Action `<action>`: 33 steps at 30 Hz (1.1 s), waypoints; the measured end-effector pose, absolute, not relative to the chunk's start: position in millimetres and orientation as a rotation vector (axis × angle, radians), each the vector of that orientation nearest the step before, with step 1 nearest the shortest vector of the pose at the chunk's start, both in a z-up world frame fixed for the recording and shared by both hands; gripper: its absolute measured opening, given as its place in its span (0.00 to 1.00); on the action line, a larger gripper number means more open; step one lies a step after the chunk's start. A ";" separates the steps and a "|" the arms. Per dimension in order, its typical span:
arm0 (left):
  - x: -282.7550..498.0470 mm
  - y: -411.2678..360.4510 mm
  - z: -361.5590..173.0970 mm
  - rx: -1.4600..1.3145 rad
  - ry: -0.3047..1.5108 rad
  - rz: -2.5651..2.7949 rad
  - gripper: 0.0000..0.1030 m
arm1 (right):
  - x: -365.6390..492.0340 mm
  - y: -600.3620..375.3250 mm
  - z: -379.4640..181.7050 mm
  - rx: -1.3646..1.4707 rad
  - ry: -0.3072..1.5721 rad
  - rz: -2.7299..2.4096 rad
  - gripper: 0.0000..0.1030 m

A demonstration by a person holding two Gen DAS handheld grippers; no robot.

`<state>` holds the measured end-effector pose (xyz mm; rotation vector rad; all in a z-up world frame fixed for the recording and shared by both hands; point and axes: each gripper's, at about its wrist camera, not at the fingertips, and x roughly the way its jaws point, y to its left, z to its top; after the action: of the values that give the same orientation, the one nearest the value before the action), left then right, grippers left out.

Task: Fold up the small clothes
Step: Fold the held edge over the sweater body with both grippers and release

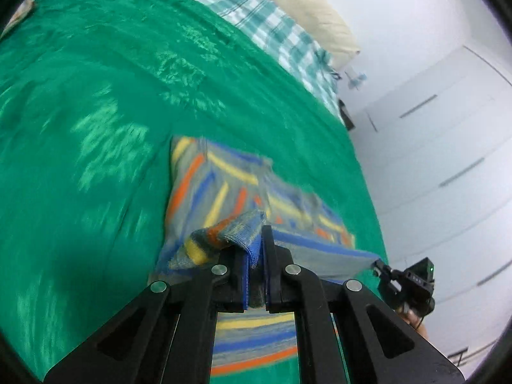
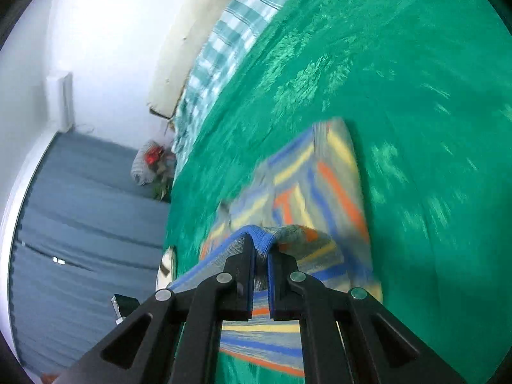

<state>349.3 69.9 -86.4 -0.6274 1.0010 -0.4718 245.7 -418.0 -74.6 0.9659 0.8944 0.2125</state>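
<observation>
Each of my wrist cameras sits just behind its fingers, looking forward and downward along them — close above the green blanket. Both views share the striped garment and the checked sheet beyond; my left view also catches my right gripper.

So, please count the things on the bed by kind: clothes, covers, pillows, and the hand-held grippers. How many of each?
Striped garment: 1
Green blanket: 1
Checked sheet: 1
Cream pillow: 1
Hand-held grippers: 2, left hand-held gripper and right hand-held gripper, both shut on the garment's blue hem
Total: 6
</observation>
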 end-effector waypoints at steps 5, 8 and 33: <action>407.8 50.7 -111.2 -0.583 1.078 -0.437 0.04 | 292.3 -437.0 -103.3 1.048 0.923 0.152 0.06; 437.0 41.1 -123.4 -0.608 1.072 -0.434 0.08 | 313.1 -446.4 -118.7 1.098 0.876 0.132 0.10; 245.0 69.7 -147.2 -0.109 1.036 -0.260 0.82 | 159.3 -370.7 -115.2 0.257 1.110 0.035 0.25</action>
<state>245.0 69.7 -147.2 -0.1089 1.0359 -0.2599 159.3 -370.7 -115.2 0.2573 1.1099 0.0351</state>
